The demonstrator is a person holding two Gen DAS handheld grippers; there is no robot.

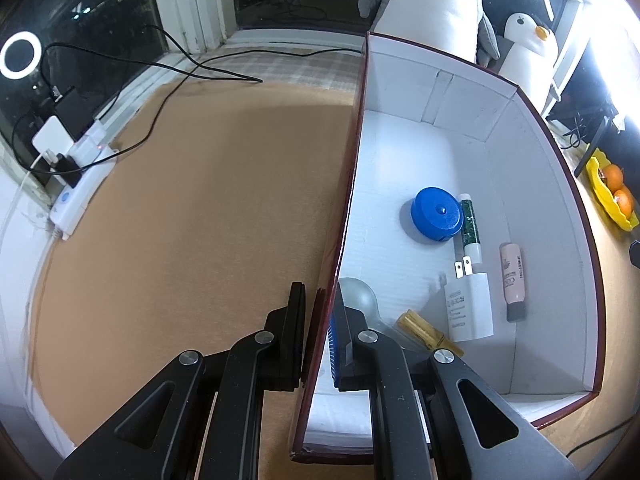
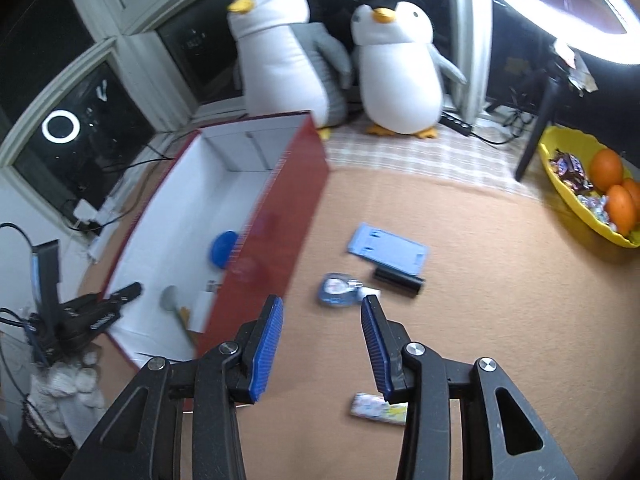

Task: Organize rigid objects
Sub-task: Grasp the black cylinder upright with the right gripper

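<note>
Left gripper clamped on red box wall. Right gripper apart, empty, over small bottle on table

Home room by dark windows, plush penguins on sill, yellow fruit bowl

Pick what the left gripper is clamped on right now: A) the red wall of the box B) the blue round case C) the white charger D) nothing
A: in the left wrist view the left gripper has its jaws closed on the red wall of the box, while the blue round case and white charger lie loose inside.
</note>
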